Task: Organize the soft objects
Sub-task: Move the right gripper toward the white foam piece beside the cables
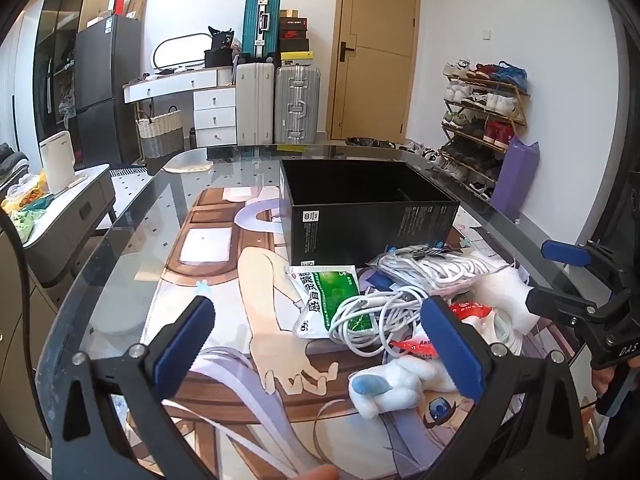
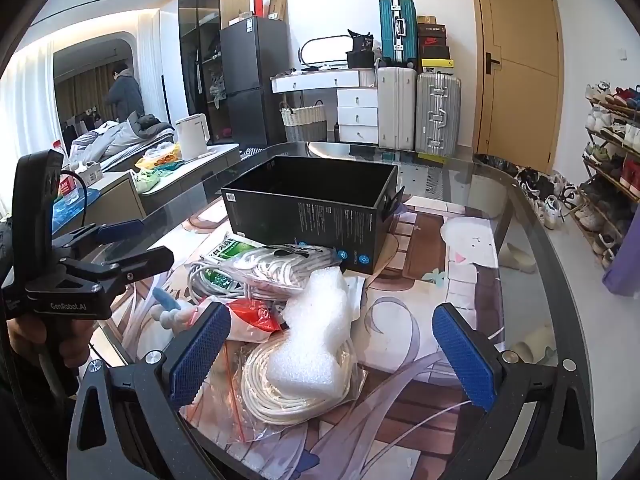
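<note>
1. Nearest, the left gripper [image 1: 320,344] and right gripper [image 2: 332,352] hover, jaws spread, holding nothing.
2. Beyond them, plush toy [image 1: 396,380], foam [image 2: 316,328] and cable bundles [image 2: 280,264] lie heaped on the worktop [image 2: 520,240].
3. Farthest, the black box [image 2: 312,208] appears empty; sorting seems unstarted.

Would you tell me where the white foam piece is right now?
In the right wrist view the white foam piece lies left of centre, on the bagged white cable coil, in front of the black box.
</note>
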Demonstrator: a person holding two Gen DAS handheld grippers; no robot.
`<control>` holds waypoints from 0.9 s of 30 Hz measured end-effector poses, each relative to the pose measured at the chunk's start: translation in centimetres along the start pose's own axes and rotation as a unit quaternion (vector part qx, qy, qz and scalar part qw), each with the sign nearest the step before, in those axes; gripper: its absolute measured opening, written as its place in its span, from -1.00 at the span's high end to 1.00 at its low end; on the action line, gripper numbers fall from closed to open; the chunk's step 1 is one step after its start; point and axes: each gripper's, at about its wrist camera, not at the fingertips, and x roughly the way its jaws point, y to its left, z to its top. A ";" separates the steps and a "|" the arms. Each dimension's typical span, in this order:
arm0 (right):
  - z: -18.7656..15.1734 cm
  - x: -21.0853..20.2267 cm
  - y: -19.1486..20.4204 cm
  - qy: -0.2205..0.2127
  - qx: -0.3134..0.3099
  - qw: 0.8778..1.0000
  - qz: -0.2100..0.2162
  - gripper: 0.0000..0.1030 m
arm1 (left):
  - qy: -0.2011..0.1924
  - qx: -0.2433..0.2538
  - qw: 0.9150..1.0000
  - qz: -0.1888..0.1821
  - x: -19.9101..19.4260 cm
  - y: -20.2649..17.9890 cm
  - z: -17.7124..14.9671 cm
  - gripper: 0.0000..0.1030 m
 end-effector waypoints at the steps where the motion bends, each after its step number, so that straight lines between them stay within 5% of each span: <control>1: 0.0 0.1 0.0 0.002 0.000 1.000 0.000 -0.99 | 0.001 0.000 1.000 0.000 0.0 0.0 0.0 -1.00; 27: -0.2 0.3 -0.4 0.017 0.002 1.000 -0.009 -0.99 | 0.007 0.004 1.000 0.001 0.6 -0.1 -0.3 -1.00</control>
